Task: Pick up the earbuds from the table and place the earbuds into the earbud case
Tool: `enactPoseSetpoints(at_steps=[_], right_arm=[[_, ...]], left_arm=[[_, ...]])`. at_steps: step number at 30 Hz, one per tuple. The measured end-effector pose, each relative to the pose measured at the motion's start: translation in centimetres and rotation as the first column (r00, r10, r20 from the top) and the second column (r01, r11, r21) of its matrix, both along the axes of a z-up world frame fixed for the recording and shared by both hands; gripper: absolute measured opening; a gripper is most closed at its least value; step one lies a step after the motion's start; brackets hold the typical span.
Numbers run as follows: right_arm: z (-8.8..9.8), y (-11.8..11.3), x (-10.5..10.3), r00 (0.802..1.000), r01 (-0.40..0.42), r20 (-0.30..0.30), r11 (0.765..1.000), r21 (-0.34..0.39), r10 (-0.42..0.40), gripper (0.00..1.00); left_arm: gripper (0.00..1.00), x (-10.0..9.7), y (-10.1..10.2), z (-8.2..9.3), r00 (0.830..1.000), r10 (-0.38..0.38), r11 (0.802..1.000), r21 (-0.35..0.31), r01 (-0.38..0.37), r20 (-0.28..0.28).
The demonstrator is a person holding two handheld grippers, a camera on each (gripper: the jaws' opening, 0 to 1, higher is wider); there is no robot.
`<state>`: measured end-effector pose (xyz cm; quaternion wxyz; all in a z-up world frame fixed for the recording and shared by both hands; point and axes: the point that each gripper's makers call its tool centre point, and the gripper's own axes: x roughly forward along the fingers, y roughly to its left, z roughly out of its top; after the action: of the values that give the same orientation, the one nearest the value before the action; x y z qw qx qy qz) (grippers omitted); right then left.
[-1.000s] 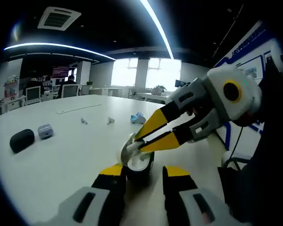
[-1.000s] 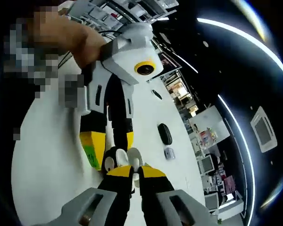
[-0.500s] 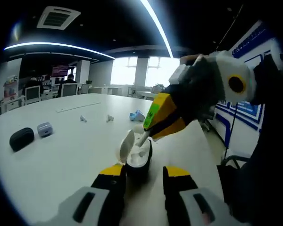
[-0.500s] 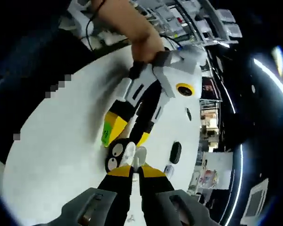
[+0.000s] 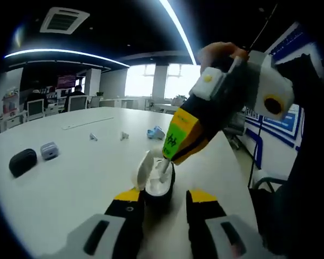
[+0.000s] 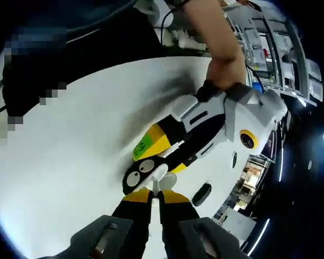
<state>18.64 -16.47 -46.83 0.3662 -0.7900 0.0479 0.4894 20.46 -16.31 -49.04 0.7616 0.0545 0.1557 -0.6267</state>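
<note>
The open earbud case (image 5: 157, 182) stands on the white tabletop (image 5: 70, 178) between the 2 spread jaws of the left hand-held gripper (image 5: 161, 200). The right hand-held gripper (image 6: 155, 193) comes down from above it, jaws narrow, pinching 1 white earbud (image 5: 163, 166) over the case. 2 more earbuds (image 5: 106, 136) lie far ahead of the left hand-held gripper.

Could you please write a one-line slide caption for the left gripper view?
Right gripper lowers a white earbud into the open earbud case on the white table.
</note>
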Motion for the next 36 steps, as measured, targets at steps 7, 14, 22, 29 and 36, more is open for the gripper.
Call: enactPoseSetpoints(at_steps=[7, 14, 22, 29, 36], right_arm=[[-0.3, -0.2, 0.1, 0.996, -0.082, 0.009, 0.991, -0.101, 0.083, 0.06], [-0.6, 0.1, 0.1, 0.980, -0.193, -0.008, 0.953, -0.231, 0.197, 0.06], [-0.9, 0.0, -0.1, 0.957, -0.277, -0.013, 0.898, -0.343, 0.290, 0.06], [-0.9, 0.0, 0.2, 0.954, -0.279, 0.002, 0.889, -0.364, 0.300, 0.06], [-0.6, 0.0, 0.7, 0.960, -0.249, 0.044, 0.911, -0.329, 0.278, 0.09]], left_arm=[[0.33, 0.0, -0.1, -0.2, 1.000, -0.002, 1.000, 0.000, 0.002, -0.002], [0.33, -0.1, -0.2, -0.3, 1.000, -0.005, 1.000, 0.003, 0.005, 0.000], [0.33, -0.2, -0.2, -0.4, 1.000, -0.011, 1.000, 0.004, 0.011, -0.001], [0.33, -0.2, -0.3, -0.4, 1.000, -0.013, 1.000, 0.007, 0.013, 0.002], [0.33, -0.2, -0.3, -0.5, 1.000, -0.016, 1.000, 0.010, 0.016, 0.000]])
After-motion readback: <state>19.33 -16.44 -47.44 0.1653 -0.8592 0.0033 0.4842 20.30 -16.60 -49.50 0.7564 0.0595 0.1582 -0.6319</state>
